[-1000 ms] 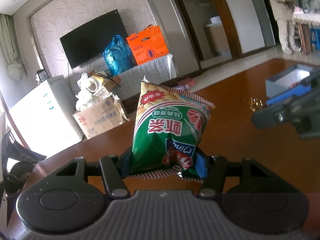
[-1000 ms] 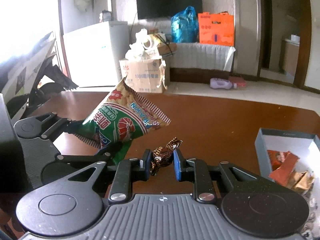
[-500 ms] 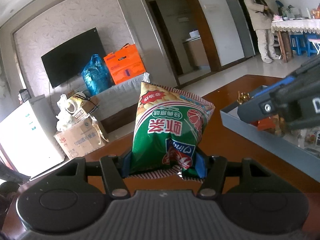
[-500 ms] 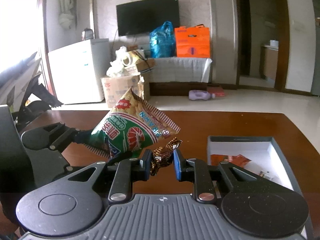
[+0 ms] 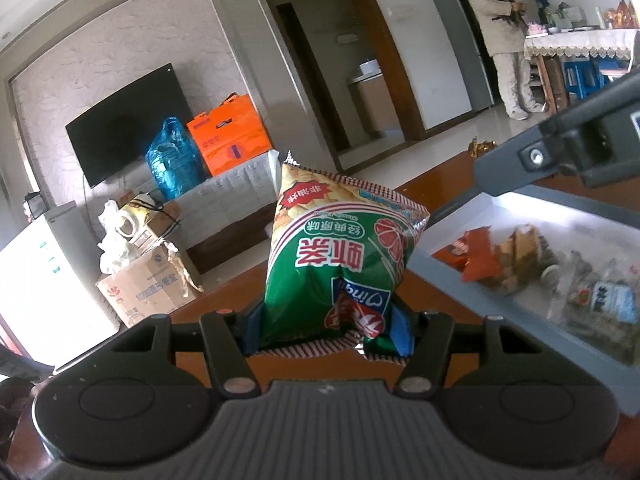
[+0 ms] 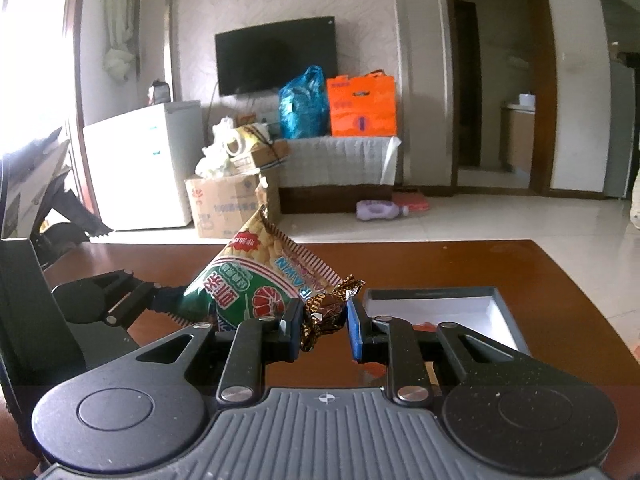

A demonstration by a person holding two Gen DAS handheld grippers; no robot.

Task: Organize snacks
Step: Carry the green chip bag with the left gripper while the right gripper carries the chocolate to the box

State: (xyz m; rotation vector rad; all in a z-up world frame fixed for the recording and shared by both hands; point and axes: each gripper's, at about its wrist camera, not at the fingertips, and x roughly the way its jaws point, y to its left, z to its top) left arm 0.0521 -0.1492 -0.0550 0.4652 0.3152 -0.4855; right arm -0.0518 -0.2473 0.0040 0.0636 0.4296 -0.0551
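My left gripper [image 5: 326,330] is shut on a green prawn-cracker bag [image 5: 340,256] and holds it upright above the brown table, just left of the grey box [image 5: 448,264]. The bag also shows in the right wrist view [image 6: 248,288]. My right gripper [image 6: 323,326] is shut on a brown-and-gold wrapped candy [image 6: 326,314], held above the table beside the grey box [image 6: 500,300]. The box holds an orange packet [image 5: 476,254] and several other snacks. The right gripper's finger [image 5: 532,158] shows above the box in the left wrist view.
The brown table [image 6: 440,264] ends at its far edge ahead. Beyond it stand a cardboard box [image 6: 224,204], a white fridge [image 6: 140,164] and a TV [image 6: 276,54]. A person [image 5: 504,36] stands far back right.
Both grippers have moved right towards the grey box, each still holding its snack. The box now lies close beside the left gripper, with its contents in view.
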